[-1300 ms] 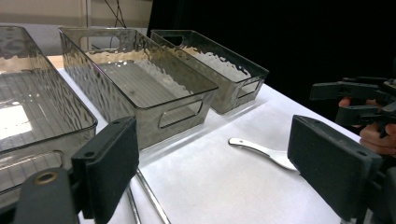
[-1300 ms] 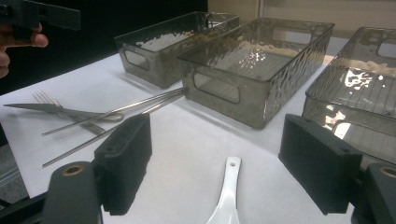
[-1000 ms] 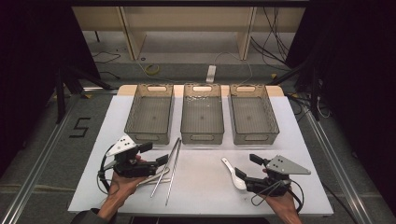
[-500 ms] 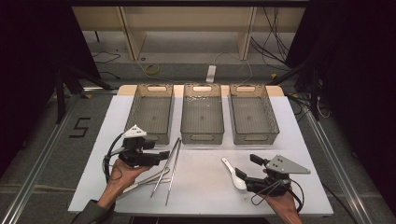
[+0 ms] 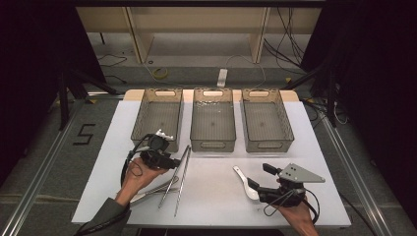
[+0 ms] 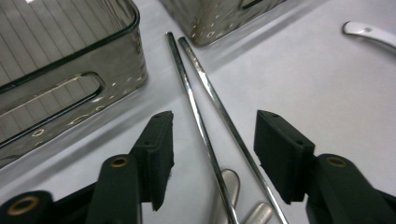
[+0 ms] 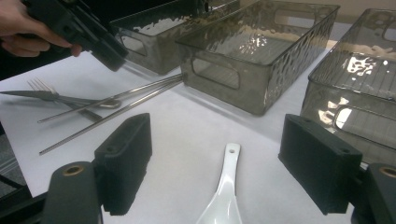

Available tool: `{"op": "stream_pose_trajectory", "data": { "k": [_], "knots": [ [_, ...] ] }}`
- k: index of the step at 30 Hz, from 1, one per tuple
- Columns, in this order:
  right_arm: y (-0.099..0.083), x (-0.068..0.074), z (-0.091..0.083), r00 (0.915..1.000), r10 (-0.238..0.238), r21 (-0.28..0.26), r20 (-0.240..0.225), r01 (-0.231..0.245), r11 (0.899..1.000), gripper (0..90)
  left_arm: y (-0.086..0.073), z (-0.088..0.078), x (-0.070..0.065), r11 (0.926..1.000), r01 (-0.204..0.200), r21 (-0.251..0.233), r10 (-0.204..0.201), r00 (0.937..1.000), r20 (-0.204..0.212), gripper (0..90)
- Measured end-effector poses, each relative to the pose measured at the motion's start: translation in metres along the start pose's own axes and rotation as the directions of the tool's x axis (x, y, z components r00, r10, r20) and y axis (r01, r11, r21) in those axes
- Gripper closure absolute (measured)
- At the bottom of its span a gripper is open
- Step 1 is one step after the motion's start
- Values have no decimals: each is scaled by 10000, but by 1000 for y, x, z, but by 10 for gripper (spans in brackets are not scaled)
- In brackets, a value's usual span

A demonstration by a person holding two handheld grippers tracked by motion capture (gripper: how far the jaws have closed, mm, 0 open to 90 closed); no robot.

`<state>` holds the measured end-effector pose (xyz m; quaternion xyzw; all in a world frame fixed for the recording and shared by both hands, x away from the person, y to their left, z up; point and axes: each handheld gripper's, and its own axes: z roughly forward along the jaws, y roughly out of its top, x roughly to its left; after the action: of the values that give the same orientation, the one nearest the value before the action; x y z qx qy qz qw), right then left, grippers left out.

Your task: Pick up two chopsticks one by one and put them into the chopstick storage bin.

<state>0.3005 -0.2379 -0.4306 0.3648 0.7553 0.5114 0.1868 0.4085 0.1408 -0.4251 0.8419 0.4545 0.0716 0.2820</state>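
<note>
Straddling the two metal chopsticks (image 6: 205, 126) on the counter (image 5: 211, 196), the left gripper (image 6: 212, 149) has its fingers closing, pads not yet touching. The right gripper (image 7: 219, 163) rests open over a white spoon (image 7: 224, 196).

The chopsticks (image 6: 205, 130) run off the left gripper view's bottom edge — white spoon (image 7: 223, 196) bowl likewise cropped.

Three smoky translucent plastic bins stand in a row on the white rectangular tabletop (image 5: 211, 209): the left bin (image 5: 140, 115) at 11 o'clock, the middle bin (image 5: 212, 145) at 12, the right bin (image 5: 269, 145) at 1. A steel fork (image 7: 39, 86) lies at 8 o'clock. On the floor, a black "5" marking (image 5: 84, 133) sits at 9 o'clock, and a white power strip (image 5: 222, 77) and a yellow cable coil (image 5: 158, 73) lie towards 12.
</note>
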Motion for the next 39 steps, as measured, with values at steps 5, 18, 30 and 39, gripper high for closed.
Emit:
{"op": "stream_pose_trajectory", "data": {
  "k": [5,18,30,39],
  "knots": [
    [0,0,0,10000,14,68,1,-14,10000,261,1,17,2,9954,-105,952,105,9999,6,546],
    [0,1,1,10000,81,170,-47,-80,9998,262,1,41,2,9817,-15,1903,18,10000,-17,685],
    [-1,1,2,10000,37,300,-75,-35,9995,267,-1,46,6,9754,174,2199,-148,9998,-136,780],
    [-1,1,2,10000,12,288,-89,-10,9996,270,-1,45,9,9741,374,2232,-340,9992,-193,821]
  ]
}}
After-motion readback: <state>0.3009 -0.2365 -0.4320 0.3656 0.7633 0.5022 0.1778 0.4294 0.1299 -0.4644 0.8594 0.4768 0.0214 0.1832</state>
